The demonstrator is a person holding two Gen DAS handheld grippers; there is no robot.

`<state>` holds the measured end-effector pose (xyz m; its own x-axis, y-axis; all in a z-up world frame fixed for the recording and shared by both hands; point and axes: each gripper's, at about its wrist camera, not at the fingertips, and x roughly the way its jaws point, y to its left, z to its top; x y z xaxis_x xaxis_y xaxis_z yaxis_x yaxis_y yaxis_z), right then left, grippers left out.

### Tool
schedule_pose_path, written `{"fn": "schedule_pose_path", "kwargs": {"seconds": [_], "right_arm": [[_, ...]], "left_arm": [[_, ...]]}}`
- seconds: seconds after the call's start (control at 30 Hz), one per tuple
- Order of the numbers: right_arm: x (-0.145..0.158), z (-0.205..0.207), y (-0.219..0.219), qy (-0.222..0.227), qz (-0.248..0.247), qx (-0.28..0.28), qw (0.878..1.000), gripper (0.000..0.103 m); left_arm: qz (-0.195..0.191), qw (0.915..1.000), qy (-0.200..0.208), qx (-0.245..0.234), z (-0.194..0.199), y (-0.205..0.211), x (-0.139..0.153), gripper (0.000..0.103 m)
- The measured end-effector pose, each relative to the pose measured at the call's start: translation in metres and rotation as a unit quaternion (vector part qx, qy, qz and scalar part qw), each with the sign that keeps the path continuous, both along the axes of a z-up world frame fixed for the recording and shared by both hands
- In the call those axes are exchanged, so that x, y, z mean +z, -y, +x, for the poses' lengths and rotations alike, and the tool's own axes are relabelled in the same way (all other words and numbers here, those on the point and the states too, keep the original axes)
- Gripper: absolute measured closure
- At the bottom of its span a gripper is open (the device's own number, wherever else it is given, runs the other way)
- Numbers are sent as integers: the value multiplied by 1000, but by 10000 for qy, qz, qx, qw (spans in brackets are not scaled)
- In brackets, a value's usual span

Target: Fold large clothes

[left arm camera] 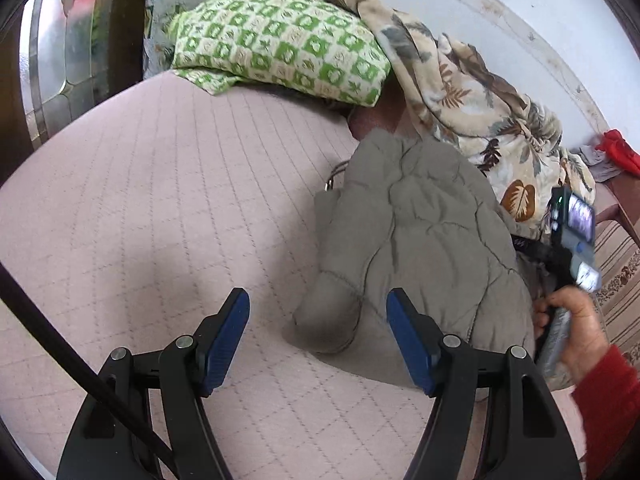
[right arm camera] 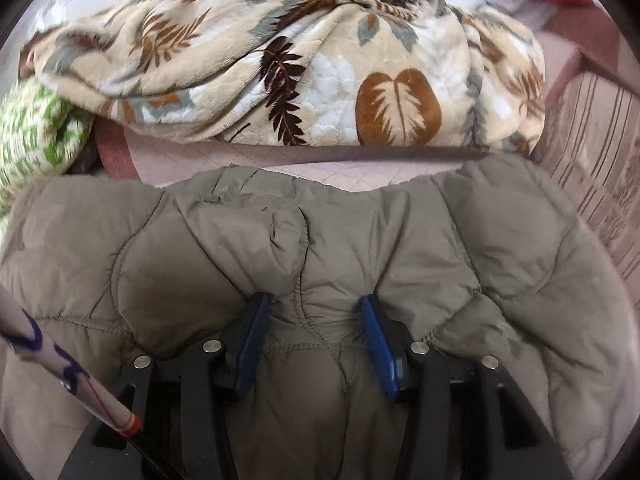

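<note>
A grey-olive quilted jacket [left arm camera: 420,240] lies bunched on the pink quilted bed [left arm camera: 160,200]. My left gripper [left arm camera: 318,300] is open and empty, low over the bed just left of the jacket's near end. In the right wrist view the jacket [right arm camera: 320,248] fills the lower frame. My right gripper [right arm camera: 316,308] has a fold of the jacket between its blue pads [right arm camera: 376,328] and is closed on it. The right gripper's body and the hand holding it show in the left wrist view [left arm camera: 568,248], at the jacket's right side.
A green-and-white patterned pillow [left arm camera: 280,40] lies at the bed's head. A beige leaf-print blanket [right arm camera: 300,60] is heaped behind the jacket along the wall. A red cloth [left arm camera: 618,150] lies far right. A striped sheet edge [right arm camera: 600,160] is at the right.
</note>
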<state>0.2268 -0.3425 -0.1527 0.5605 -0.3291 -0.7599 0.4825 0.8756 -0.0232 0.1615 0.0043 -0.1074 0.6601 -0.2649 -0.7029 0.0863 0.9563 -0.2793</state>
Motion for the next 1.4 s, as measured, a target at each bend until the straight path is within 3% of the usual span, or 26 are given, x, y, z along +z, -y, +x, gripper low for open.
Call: {"fn": "schedule_pose_path", "kwargs": {"seconds": [0.1,0.2,0.33,0.43,0.5,0.6,0.7,0.8,0.9,1.03,1.1,1.23,1.27,1.4], "right_arm": [[21,6,-19,-468,-705,12,9964,47],[67,-8,-50,100,-1158,173,9931,47],[94,-10,-102,316,-795,927,9920,47],[86,-1,-147,274,-538,1479,9871,47],[61,15,-177,33,-500,1671,9847,45],[17,40,-203,-524,-1013,1677,9792,39],[18,43,-206,-612,-1110,1612,9788,39],[42,26,-191,-322,-809,1671,9821,38],[60,3,-156,-48,-992,1451,9844,34],[50,-19,-77,-254,-1072,660,9917,34],[41,-34,-21,-420,-1051,-8,9936,34],[29,-70,75,-683,-858,-1111,9877,31],[28,-81,93,-694,-794,-1283,9861,23],[40,-129,132,-461,-596,-1698,9826,23]], "left_arm": [[-88,9999,36,93,0,-9,4,33],[-180,9996,-48,202,5,-19,2,33],[-230,9990,-215,308,10,-29,-4,33],[-191,9985,-274,426,13,-36,-7,33],[-212,9981,-303,497,16,-40,-7,33],[-219,9976,-345,562,19,-41,-8,33],[-215,9976,-379,540,18,-40,-8,33],[-149,9978,-383,523,18,-37,-8,33],[-92,9980,-385,502,16,-32,-9,33],[49,9981,-419,457,17,-25,-11,33],[78,9980,-423,455,19,-22,-11,33],[145,9975,-541,439,27,-16,-15,33],[165,9973,-577,417,28,-14,-17,33],[414,9966,-589,389,31,-4,-23,33]]}}
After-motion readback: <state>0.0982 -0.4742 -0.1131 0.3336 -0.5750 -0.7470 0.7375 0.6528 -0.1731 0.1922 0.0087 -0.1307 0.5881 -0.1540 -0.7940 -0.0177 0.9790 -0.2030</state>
